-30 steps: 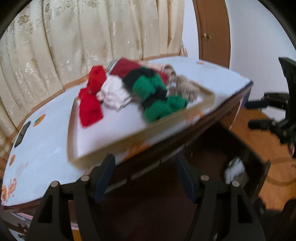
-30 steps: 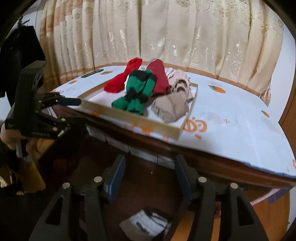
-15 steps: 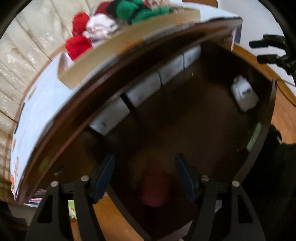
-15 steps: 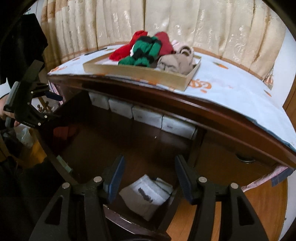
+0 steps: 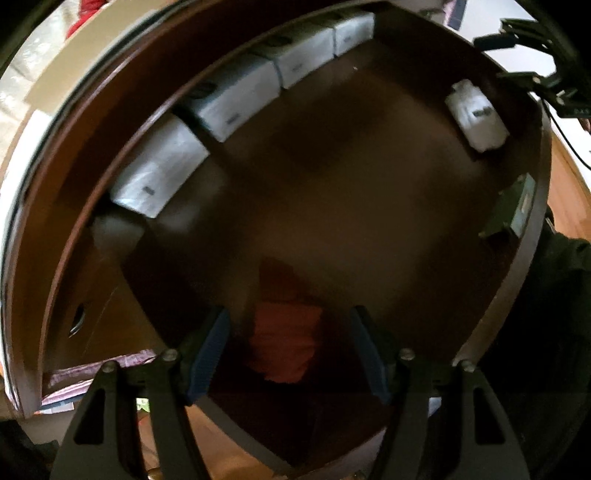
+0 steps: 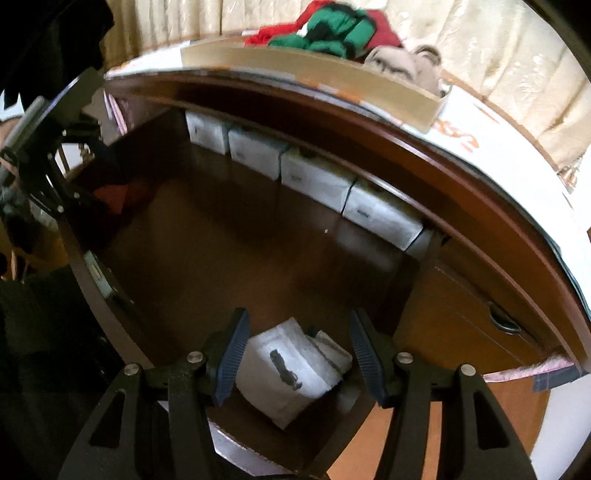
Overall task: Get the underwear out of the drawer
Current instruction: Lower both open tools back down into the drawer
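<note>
The left tool [image 5: 290,352] points steeply down into the open drawer [image 5: 369,221], its jaws part open and just now closing a little. A folded red underwear [image 5: 286,345] lies between the blue ribbed pads [image 5: 210,354] in that view, in the drawer's near left corner; the pads do not press on it, and whether they touch it I cannot tell, since the cloth is dim and blurred.

The right tool [image 6: 297,350] hangs over the drawer's near right corner, jaws about half open and holding nothing. Below its gap lies a flat white packet [image 6: 288,373] of crinkled plastic with a dark mark on it.

The drawer is dark, glossy brown wood with a smooth bare floor. A row of white boxes [image 6: 314,177], blocky and wrapped in clear film, lines its back wall.

On the worktop [image 6: 498,155], covered by a pale cloth with orange prints, a shallow wooden tray [image 6: 314,70] sits near the front edge. It holds soft rolled garments [image 6: 332,33] in green, black, red and beige. Cream brocade curtains [image 6: 498,55] hang behind.
</note>
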Demonstrator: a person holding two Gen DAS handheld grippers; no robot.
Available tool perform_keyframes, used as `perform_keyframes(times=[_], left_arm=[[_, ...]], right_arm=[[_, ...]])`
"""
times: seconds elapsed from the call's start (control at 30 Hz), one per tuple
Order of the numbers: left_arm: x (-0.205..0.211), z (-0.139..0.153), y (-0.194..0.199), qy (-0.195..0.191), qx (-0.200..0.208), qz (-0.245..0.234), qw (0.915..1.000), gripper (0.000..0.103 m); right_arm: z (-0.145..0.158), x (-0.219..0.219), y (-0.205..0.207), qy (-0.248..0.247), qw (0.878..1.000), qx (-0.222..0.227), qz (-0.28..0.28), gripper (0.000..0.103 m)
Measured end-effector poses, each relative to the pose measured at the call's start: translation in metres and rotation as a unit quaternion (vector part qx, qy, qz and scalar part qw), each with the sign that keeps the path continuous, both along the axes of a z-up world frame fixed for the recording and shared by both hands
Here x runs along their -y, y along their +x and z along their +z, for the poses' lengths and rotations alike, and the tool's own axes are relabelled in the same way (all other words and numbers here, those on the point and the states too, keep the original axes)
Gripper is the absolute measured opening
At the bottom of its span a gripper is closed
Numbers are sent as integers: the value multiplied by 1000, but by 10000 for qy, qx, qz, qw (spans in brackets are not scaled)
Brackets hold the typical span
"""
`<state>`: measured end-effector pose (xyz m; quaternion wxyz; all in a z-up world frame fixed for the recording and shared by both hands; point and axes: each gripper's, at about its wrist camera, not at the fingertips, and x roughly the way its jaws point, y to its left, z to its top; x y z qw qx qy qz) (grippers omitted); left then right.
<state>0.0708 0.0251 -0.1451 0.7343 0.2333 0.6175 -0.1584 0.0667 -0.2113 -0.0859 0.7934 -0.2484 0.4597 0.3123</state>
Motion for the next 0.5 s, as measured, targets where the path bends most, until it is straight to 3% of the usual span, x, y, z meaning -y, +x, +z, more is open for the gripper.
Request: perform_keyframes(times=[0.3,0.5], left_arm=[[-3,-15,15,-106,-840,58,9964,61],[-8,-24,27,25,-1031,166,9945,57]], right_arm=[[-16,-12,14,-637,9968,-291,381,58],[-25,-17,15,-1036,9913,-397,715,58]])
